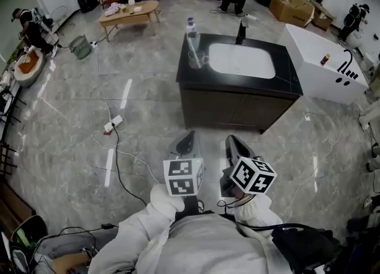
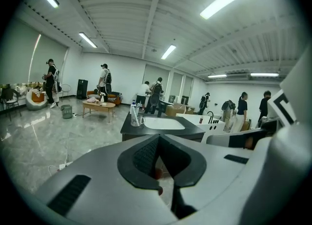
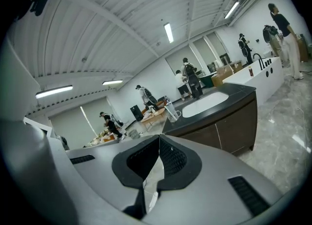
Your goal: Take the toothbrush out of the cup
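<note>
A clear cup (image 1: pixel 195 58) with a toothbrush standing in it sits on the left end of the black vanity top (image 1: pixel 286 76), beside the white sink (image 1: pixel 241 60). The left gripper view shows the cup (image 2: pixel 136 117) far ahead, and the right gripper view shows the same cup (image 3: pixel 171 112) on the counter's corner. My left gripper (image 1: pixel 188 138) and right gripper (image 1: pixel 233 142) are held side by side close to my body, well short of the vanity. The left gripper (image 2: pixel 158 137) is shut on nothing. The right gripper (image 3: pixel 159 136) is likewise shut and empty.
A bottle (image 1: pixel 190 26) and a black faucet (image 1: pixel 241 31) stand on the counter. A white bathtub (image 1: pixel 320 68) lies to the right, cardboard boxes (image 1: pixel 292 9) behind it. A cable with a power strip (image 1: pixel 113 125) crosses the floor at left. A wooden coffee table (image 1: pixel 129 13) and people stand far back.
</note>
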Demonstrator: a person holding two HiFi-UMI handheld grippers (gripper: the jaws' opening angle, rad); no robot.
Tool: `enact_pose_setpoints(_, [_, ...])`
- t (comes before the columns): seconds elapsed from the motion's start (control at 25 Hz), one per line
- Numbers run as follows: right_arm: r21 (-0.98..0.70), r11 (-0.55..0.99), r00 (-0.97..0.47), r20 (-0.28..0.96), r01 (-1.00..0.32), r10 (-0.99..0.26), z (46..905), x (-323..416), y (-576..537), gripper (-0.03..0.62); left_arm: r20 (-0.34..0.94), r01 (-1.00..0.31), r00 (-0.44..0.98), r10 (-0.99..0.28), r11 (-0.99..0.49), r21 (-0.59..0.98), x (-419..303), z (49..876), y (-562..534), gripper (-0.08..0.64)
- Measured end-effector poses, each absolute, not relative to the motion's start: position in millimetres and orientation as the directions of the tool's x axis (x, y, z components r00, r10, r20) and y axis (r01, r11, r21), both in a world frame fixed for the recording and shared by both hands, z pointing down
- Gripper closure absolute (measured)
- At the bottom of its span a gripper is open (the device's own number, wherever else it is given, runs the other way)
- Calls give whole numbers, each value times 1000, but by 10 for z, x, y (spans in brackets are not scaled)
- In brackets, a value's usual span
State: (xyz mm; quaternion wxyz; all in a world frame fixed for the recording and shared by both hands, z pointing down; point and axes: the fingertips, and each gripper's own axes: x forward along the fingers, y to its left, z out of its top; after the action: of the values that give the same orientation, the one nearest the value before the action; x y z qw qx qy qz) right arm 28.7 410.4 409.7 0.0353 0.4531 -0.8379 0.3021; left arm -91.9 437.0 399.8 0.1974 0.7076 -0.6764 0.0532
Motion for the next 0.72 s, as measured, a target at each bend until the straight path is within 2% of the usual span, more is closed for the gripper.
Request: enact_pose_setpoints(0.72, [-407,367,-510,336,-837,-792,4052,496,3051,569,330,-972,151,-932,-78,222,-786,4020,3166,560])
